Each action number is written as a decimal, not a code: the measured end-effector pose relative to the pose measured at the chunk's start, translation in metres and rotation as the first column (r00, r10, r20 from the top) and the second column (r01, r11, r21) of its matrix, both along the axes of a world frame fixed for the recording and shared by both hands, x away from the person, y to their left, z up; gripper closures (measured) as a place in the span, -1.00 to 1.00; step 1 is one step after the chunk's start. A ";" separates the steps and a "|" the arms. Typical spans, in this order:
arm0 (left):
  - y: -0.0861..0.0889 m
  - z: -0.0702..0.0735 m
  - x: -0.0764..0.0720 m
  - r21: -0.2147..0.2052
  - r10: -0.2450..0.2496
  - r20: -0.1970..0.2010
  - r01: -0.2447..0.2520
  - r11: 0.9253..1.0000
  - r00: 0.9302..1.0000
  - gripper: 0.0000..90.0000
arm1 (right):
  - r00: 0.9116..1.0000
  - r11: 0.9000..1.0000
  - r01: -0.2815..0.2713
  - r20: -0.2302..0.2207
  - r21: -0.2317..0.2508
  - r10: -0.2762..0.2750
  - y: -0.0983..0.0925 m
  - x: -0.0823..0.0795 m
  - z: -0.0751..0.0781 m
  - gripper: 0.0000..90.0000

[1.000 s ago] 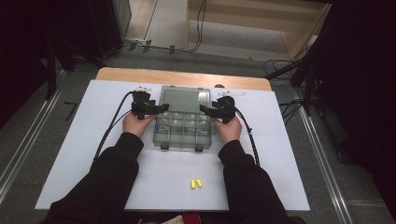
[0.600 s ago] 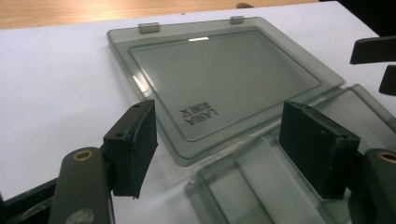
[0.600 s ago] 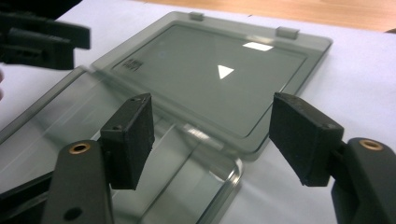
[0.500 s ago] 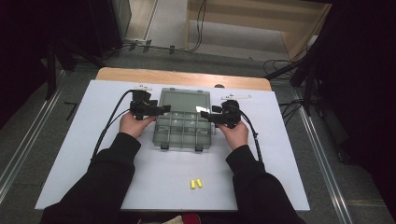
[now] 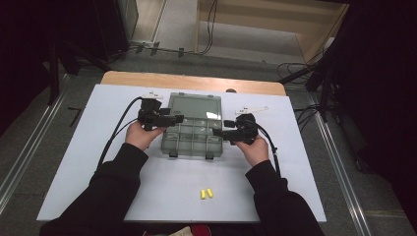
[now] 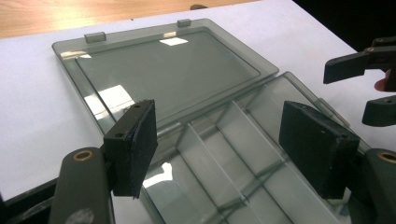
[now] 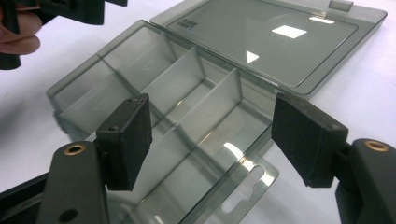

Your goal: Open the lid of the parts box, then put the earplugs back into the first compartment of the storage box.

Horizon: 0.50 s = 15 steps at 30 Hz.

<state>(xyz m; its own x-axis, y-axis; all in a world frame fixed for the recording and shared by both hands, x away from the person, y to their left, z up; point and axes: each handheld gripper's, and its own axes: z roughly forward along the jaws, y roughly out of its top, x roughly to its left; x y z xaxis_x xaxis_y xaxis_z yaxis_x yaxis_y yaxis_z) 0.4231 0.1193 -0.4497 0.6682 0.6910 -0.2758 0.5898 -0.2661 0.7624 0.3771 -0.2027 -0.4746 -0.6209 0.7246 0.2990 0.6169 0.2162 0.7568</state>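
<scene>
Your L gripper (image 5: pixel 178 118) sits at the box's (image 5: pixel 194 135) left edge, centre-left of the high view, same spot as 1 s ago. Jaws wide apart in the left gripper view, nothing between the pads (image 6: pixel 135 144), just the tray under them.

Box: centre of frame, on the white sheet (image 5: pixel 98 113). Lid (image 5: pixel 194 107) flat open toward the top of frame, compartments look empty.

R gripper (image 5: pixel 219 132): changed. 1 s ago it was up at the box's upper right corner, now it's lower, at the right edge mid-height, pointing left into the tray. Jaws also spread, holding nothing. My read: opening's done, you've let go, and both tools are free for loading.

Count: 1 box, 1 lid, 2 front latches (image 5: pixel 173 154), 2 grippers, 2 yellow bits (image 5: pixel 206 193) at lower centre, well apart from the box. Likely those go in next, can't tell what they are.
</scene>
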 end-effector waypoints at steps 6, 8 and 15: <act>0.003 0.003 -0.010 -0.005 -0.011 0.000 0.011 1.000 1.000 -0.38 | 1.000 1.000 -0.012 0.014 0.013 0.012 -0.004 -0.014 0.005 -0.39; 0.005 0.003 -0.015 -0.006 -0.019 -0.001 0.019 1.000 1.000 -0.38 | 1.000 1.000 -0.017 0.014 0.012 0.017 -0.005 -0.018 0.006 -0.39; 0.008 0.002 -0.034 -0.016 -0.059 0.014 0.060 0.998 0.998 -0.38 | 0.999 0.999 -0.038 0.028 0.013 0.038 -0.006 -0.036 0.010 -0.39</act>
